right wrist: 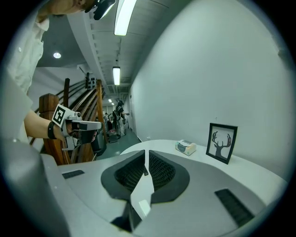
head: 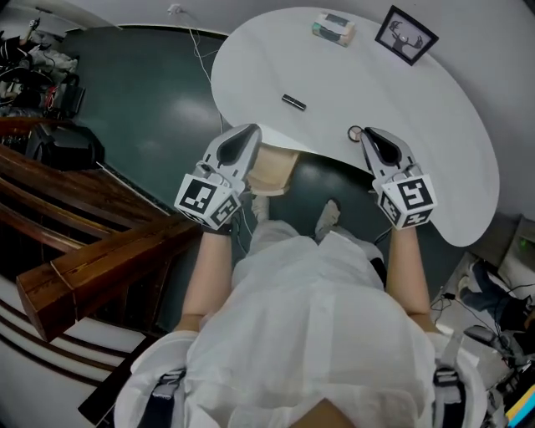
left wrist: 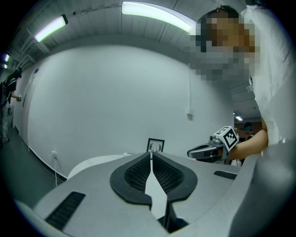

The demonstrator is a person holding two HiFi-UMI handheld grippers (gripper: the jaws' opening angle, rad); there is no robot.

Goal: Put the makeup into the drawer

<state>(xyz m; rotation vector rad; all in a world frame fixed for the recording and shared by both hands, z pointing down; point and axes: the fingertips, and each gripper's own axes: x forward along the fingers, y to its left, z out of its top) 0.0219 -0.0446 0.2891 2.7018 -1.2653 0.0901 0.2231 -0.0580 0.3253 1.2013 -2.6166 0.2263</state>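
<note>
Held left gripper [head: 247,134] and right gripper [head: 370,135] at the table [head: 418,109] edge, jaws pressed together on both, nothing between. Spotted one dark makeup stick [head: 293,102] mid-table, apart from both. Judged approach stage: needed jaws parted, then a reach. Counted one likely drawer [head: 272,170], one tissue box [head: 333,28], one framed picture [head: 406,35].

Even, cool light is cast from ceiling strip lights [left wrist: 152,14], which glare in both gripper views. The white desk [head: 376,92] is rendered bright, the floor [head: 142,109] dim. Edges are bent by fisheye distortion and darkened; the left claw [left wrist: 151,156] looks soft.
</note>
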